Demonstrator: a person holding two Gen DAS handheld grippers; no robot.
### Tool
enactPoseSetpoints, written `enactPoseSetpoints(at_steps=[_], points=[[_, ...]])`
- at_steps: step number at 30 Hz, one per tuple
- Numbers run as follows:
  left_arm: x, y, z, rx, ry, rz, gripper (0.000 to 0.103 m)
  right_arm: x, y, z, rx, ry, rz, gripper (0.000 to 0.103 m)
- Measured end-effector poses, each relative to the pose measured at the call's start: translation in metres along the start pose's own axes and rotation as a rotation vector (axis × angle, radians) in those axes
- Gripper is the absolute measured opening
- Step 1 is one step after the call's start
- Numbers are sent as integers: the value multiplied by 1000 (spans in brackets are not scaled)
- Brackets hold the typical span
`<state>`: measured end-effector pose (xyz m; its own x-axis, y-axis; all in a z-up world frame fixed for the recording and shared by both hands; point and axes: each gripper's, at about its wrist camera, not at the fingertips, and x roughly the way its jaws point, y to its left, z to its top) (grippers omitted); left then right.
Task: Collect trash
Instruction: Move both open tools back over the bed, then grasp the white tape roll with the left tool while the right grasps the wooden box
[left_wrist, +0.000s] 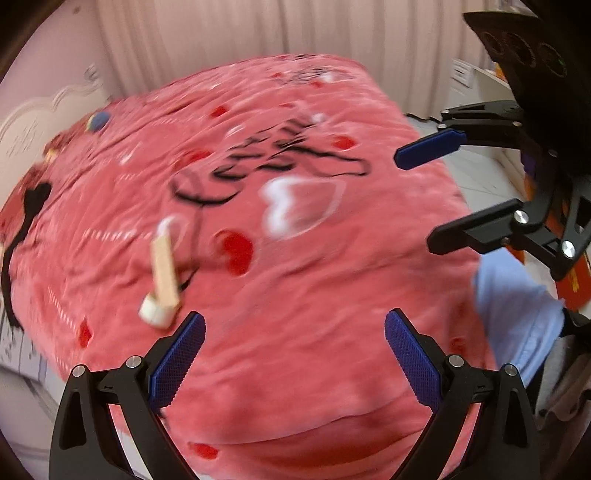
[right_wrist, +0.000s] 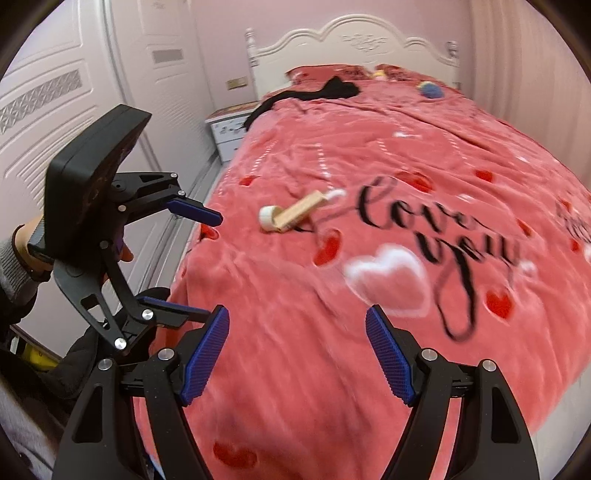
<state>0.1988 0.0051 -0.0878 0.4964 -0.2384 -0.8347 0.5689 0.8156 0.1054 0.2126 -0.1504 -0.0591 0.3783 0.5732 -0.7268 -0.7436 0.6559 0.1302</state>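
Left claw (left_wrist: 294, 345): released, jaws spread wide, nothing between them; hangs over the near end of the bed, pointing up along the blanket.
Wardrobe doors (right_wrist: 55, 122): far left in the right wrist view, white, panelled.
Nightstand (right_wrist: 227, 129): white, beside the bed head.
Black garment (right_wrist: 317, 94): limp, draped from the pillow end over the bed's left edge; unclear if it counts as trash.
Trash items: a white tape roll (right_wrist: 269, 218) touching a tan wooden block (right_wrist: 301, 211), both lying on the blanket left of centre, well apart from either claw. In the left wrist view the same pair sits just ahead-left of the left claw's left finger, roll (left_wrist: 157, 313) nearest.
Handling, roll: judged light, hollow ring, fairly stiff; likely best pinched across the rim or one finger through the hole. May roll if nudged.
Handling, block: judged light, rigid, flat-sided; grip across the narrow faces at mid-length. Soft blanket gives way, so press-down may sink it.
Blanket (right_wrist: 406, 295): pink plush, hearts and "love you" script, wrinkled.
Blue ball (right_wrist: 430, 89): near the pillows, small, blurred.
Right claw (right_wrist: 298, 356): released, empty, jaws wide; over the bed's foot, aimed toward the headboard (right_wrist: 351, 40).
Curtain (left_wrist: 258, 33): pale, behind the bed's far side.
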Motion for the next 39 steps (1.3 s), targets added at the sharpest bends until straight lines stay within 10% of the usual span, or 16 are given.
enactPoseSetpoints(at_steps=[14, 23, 29, 39], points=[[46, 119, -15, -133, 43, 39, 96, 103, -10, 65, -55, 66, 90, 76], [91, 150, -11, -2, 73, -50, 95, 144, -17, 80, -53, 104, 115, 76], [115, 158, -14, 82, 124, -154, 46, 168, -16, 91, -29, 116, 175, 76], [88, 161, -37, 31, 100, -220, 46, 216, -20, 103, 64, 174, 269, 65]])
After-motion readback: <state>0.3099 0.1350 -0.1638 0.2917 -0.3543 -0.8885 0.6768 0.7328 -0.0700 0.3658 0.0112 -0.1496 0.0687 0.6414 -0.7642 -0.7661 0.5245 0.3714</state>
